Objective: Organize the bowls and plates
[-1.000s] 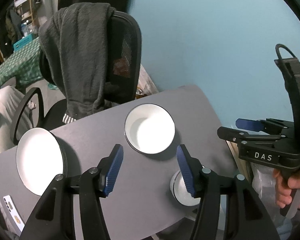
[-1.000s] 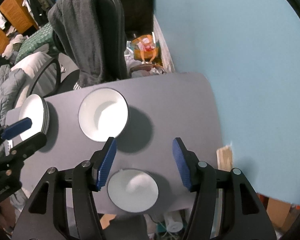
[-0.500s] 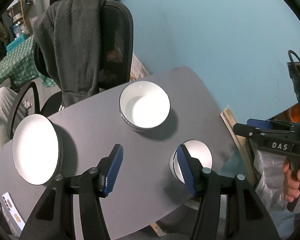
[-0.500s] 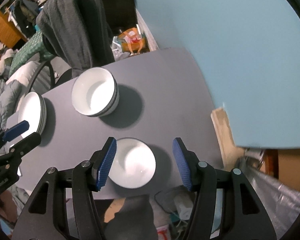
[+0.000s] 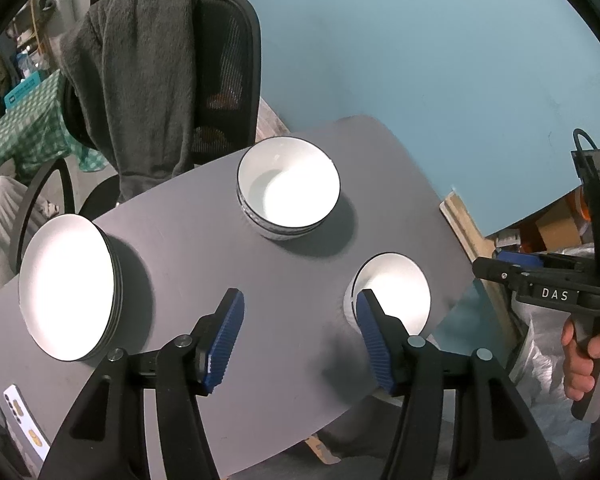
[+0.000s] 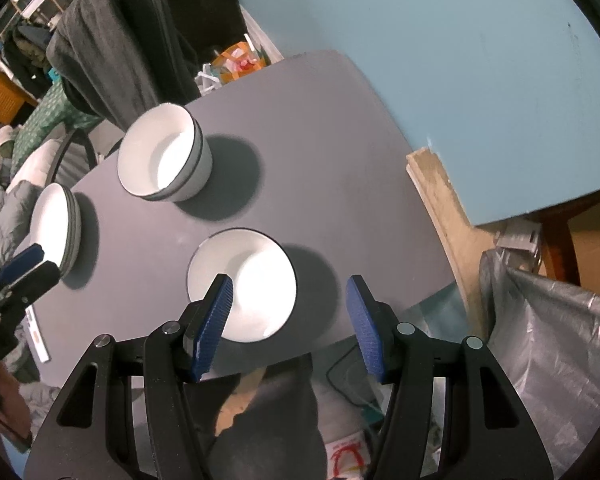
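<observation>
Pulled back and up from the table over the last second, both grippers, so that more of the dark grey round-cornered tabletop (image 5: 284,280) and the floor clutter beyond its edge shows in each view.

Left gripper (image 5: 300,336): jaws wide apart, holding nothing, hanging above the near part of the tabletop. Right gripper (image 6: 290,326): jaws likewise spread wide and empty, hanging over the table's near edge.

Stack of white dark-rimmed plates (image 5: 70,286) at the left end of the tabletop, seen again small at the left in the right wrist view (image 6: 54,228). Stack of white dark-rimmed bowls (image 5: 288,188) toward the far side, near the middle, well apart from the plates; also (image 6: 164,160). Single smaller white dark-rimmed bowl (image 5: 392,292) alone near the right front edge, partly behind the left gripper's right finger; under the right gripper's left finger (image 6: 214,316) in that view, (image 6: 256,280).

Black mesh office chair (image 5: 224,72) behind the table, draped with a dark grey fleece garment (image 5: 140,68). Pale blue wall (image 5: 420,60) beyond. White phone (image 5: 24,420) lying at the table's near left corner. Grey plastic bag (image 6: 548,340) on the floor to the right.
</observation>
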Tool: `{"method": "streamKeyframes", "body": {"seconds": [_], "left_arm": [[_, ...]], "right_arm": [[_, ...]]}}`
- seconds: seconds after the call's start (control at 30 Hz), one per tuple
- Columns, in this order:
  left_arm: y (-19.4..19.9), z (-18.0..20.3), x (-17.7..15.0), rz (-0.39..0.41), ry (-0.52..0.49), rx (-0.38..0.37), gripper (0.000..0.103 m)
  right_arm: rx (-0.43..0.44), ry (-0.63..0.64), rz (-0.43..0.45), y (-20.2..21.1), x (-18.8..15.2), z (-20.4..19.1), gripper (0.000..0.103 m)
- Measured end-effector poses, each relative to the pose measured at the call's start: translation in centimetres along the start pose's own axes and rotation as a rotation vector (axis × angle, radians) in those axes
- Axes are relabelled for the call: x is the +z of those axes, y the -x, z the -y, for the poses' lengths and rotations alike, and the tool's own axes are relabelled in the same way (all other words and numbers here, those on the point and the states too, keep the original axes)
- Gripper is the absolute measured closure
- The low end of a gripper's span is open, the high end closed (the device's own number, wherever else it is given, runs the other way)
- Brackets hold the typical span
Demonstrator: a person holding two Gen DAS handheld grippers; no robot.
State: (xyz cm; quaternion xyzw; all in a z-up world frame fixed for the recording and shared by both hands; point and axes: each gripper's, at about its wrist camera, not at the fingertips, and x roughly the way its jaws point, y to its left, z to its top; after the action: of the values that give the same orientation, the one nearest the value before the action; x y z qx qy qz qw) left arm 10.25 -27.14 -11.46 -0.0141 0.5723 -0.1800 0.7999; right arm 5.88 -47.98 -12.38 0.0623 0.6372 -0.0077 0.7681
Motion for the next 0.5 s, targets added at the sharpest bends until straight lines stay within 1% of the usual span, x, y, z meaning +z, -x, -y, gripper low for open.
{"method": "streamKeyframes", "body": {"seconds": [0.17,0.4,0.5], "left_arm": [[-1.3,-0.3,-0.3,-0.025,0.003,0.017,0.042],[-3.8,-0.6,-0.8,-0.073,0.003,0.046,0.042],[-5.1,-0.9,-0.9,-0.095,0.017,0.04,0.042]], "right_arm": [[0.02,-0.007,-0.004,-1.1,-0.7,0.1,0.045],[0.007,-0.005,-0.015,-3.3,-1.1,0.5,0.045],[0.005,0.0,-0.021,-4.2,-1.1,0.7,0.045]]}}
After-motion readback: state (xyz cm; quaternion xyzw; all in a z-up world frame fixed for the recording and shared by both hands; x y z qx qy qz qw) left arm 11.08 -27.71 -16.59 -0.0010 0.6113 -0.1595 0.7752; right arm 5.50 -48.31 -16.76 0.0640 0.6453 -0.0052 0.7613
